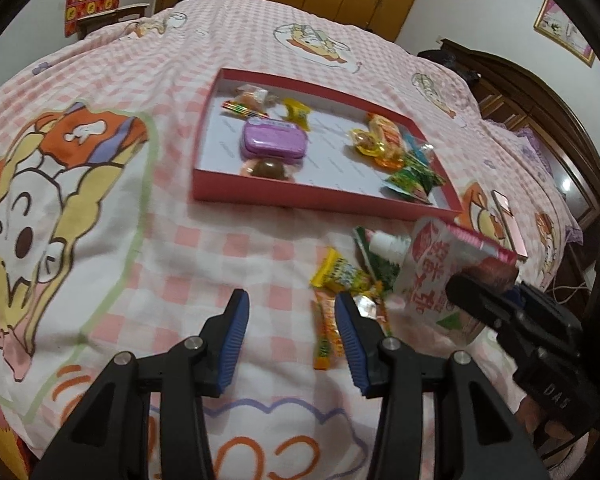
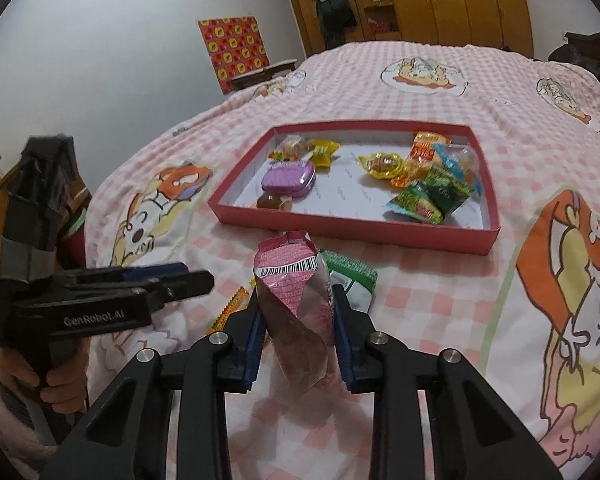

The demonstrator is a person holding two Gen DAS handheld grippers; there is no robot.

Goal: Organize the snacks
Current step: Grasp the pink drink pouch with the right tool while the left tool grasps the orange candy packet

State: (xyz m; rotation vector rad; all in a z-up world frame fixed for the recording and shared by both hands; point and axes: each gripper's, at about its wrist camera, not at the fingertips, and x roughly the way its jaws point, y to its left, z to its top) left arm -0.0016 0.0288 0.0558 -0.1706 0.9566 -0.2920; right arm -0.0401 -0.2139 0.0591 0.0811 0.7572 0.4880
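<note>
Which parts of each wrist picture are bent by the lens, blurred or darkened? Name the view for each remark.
Left wrist view: fisheye bows the red box and bedspread; corners are black; the white-and-red pouch is slightly soft. Right wrist view: same curved bed edge and dark corners; the pouch between the right gripper fingers is smeared low down, though its barcode stays readable.

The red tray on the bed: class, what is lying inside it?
Inside the red tray lie a purple tin, a brown chocolate ball, and yellow, orange and green wrapped snacks. Anything under the heaped wrappers is hidden.
</note>
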